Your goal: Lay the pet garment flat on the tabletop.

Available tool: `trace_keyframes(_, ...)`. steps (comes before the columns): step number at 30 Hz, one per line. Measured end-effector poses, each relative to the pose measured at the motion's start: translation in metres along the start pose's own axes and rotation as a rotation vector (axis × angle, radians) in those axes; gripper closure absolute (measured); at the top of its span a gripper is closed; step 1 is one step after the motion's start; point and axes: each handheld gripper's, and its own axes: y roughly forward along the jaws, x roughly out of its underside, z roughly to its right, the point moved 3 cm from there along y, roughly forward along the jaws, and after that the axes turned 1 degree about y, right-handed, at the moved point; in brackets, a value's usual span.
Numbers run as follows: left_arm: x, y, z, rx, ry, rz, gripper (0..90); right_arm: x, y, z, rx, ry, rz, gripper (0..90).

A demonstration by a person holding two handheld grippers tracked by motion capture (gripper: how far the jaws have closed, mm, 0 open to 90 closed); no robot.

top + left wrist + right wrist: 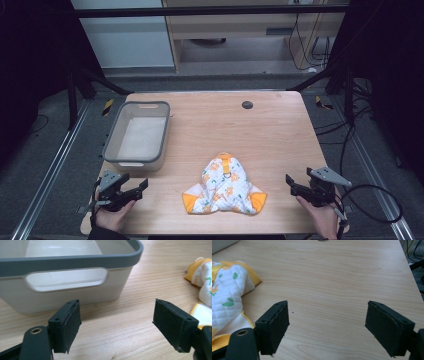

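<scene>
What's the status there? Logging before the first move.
Left gripper open, right gripper open, both empty. Quilted white-and-orange baby garment flat on wooden table between them. Grey plastic bin empty. Nothing in the way.

Table evenly lit from overhead, bg dark, soft shadows — tray w/ slight glare, close-ups soft.

The worktop is pale wood, matt, with a fine grain. The bin looks like smooth, slightly glossy plastic with a grey rim. The garment is soft quilted cloth. Both grippers' jaws carry matt black pads.
</scene>
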Motion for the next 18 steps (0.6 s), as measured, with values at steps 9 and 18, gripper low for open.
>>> trace_keyframes(9, -0.002, -0.004, 0.008, 0.028, 0.012, 0.015, 25.1, -0.001, 0.0, -0.005, -0.041, -0.021, -0.013, 24.4)
trace_keyframes(18, -0.009, -0.006, 0.021, 0.058, 0.041, 0.037, 26.1, -0.008, -0.001, -0.015, -0.096, -0.031, -0.015, 27.4)
